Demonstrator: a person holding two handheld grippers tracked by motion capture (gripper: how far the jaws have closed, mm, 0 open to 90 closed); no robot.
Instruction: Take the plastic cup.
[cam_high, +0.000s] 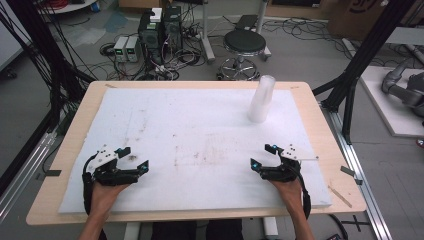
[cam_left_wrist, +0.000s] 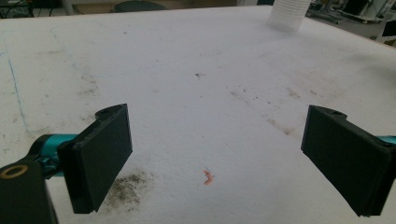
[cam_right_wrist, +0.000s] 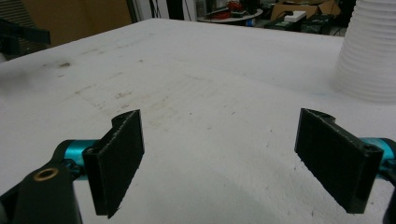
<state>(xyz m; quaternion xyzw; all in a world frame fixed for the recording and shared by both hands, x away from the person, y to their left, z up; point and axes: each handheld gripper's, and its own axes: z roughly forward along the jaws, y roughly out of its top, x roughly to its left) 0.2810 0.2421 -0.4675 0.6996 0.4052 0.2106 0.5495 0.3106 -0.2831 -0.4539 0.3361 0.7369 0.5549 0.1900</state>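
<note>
A tall stack of white plastic cups (cam_high: 261, 99) stands upside down at the far right of the white foam sheet (cam_high: 195, 130). My left gripper (cam_high: 135, 159) rests near the front left of the sheet, open, with nothing between its jaws. My right gripper (cam_high: 263, 155) rests near the front right, also open and holding nothing. In the right gripper view the cup stack (cam_right_wrist: 371, 51) rises ahead and to the right of the gripper (cam_right_wrist: 233, 158). In the left gripper view the stack (cam_left_wrist: 288, 14) is far off at the top, well beyond the gripper (cam_left_wrist: 219, 163).
The foam sheet covers a wooden table (cam_high: 75, 130) and carries dirty smudges (cam_left_wrist: 126, 186) and a tiny orange scrap (cam_left_wrist: 208, 176). Beyond the table stand a black stool (cam_high: 244, 45), computer boxes (cam_high: 160, 30) and cables on the floor. Black frame posts (cam_high: 360, 60) flank the table.
</note>
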